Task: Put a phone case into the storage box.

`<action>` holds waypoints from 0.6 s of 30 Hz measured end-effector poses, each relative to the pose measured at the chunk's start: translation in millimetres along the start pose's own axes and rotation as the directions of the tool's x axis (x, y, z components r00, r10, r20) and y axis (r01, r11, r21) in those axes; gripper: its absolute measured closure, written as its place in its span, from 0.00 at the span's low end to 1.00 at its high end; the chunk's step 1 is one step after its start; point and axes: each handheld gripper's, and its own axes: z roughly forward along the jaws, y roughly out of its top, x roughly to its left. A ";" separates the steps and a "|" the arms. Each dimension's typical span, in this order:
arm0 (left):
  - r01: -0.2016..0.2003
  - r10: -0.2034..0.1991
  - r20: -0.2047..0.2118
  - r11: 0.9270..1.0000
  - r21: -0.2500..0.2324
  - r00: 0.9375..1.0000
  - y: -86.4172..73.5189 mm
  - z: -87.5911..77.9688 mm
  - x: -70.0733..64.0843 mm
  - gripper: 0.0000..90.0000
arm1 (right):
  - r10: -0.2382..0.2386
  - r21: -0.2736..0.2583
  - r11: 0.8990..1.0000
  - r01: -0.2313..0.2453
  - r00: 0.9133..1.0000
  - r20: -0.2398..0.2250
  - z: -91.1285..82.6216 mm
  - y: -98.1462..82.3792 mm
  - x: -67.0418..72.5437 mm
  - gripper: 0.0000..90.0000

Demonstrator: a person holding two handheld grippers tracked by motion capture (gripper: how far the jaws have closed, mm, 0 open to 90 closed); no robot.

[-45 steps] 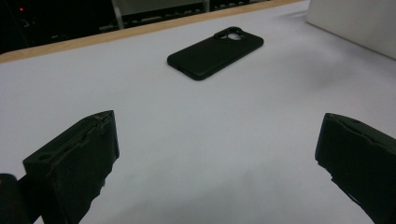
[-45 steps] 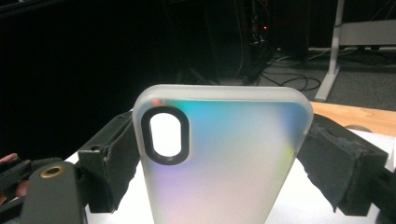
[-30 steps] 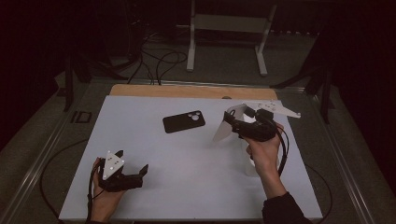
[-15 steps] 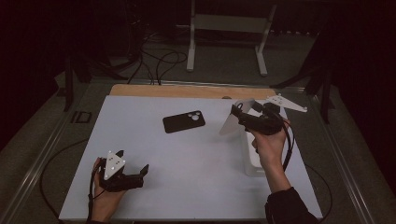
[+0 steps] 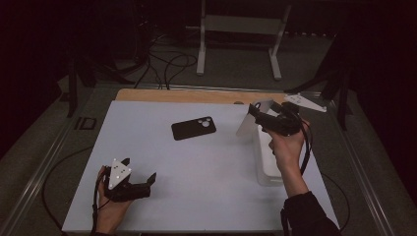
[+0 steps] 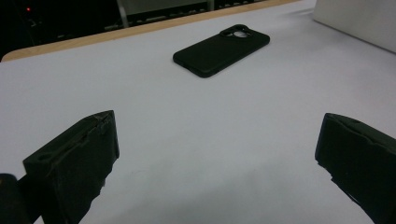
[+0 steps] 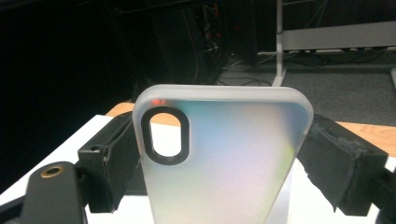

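A black phone (image 5: 193,128) lies face down near the middle of the white table (image 5: 196,187); in the left gripper view the phone (image 6: 222,49) is ahead of the jaws. My right gripper (image 5: 255,110) is held above the table's right side, shut on a frosted translucent phone case (image 5: 248,122). In the right gripper view the case (image 7: 224,186) stands upright between the two jaws, camera cutout at upper left. My left gripper (image 5: 139,169) rests at the front left, open, with nothing between its jaws (image 6: 217,158).
A white open box (image 5: 265,157) sits at the table's right edge under the right hand; its wall (image 6: 359,21) shows in the left gripper view. A wooden strip (image 5: 196,96) runs along the far edge. Cables and a stand's legs lie on the floor beyond.
My right gripper has carried the translucent case up and toward the far right. The left gripper and the black phone have stayed put.
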 end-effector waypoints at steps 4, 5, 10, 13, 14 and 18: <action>0.000 0.000 -0.001 1.000 -0.001 1.000 0.0 -0.2 -0.1 0.00 | -0.006 0.003 1.000 0.006 1.000 0.017 2.6 1.2 -3.9 0.19; 0.001 -0.001 -0.001 1.000 -0.001 1.000 0.0 -0.2 -0.1 0.00 | -0.003 0.004 1.000 0.003 1.000 0.020 3.3 1.3 -4.7 0.19; 0.001 -0.001 0.000 1.000 -0.001 1.000 -0.1 -0.1 -0.2 0.00 | -0.006 0.007 1.000 0.005 0.999 0.042 6.1 2.5 -10.5 0.19; 0.001 -0.001 0.001 1.000 0.000 1.000 -0.2 0.0 0.0 0.00 | 0.002 0.010 1.000 -0.002 0.999 0.055 7.4 4.0 -13.6 0.19; 0.001 -0.001 0.001 1.000 0.000 1.000 -0.2 0.1 0.0 0.00 | 0.002 0.008 1.000 -0.002 0.998 0.058 7.8 4.7 -14.5 0.19; 0.002 -0.002 0.002 1.000 0.000 1.000 -0.3 0.3 -0.6 0.00 | -0.010 0.011 1.000 0.010 0.997 0.071 10.2 9.1 -17.2 0.19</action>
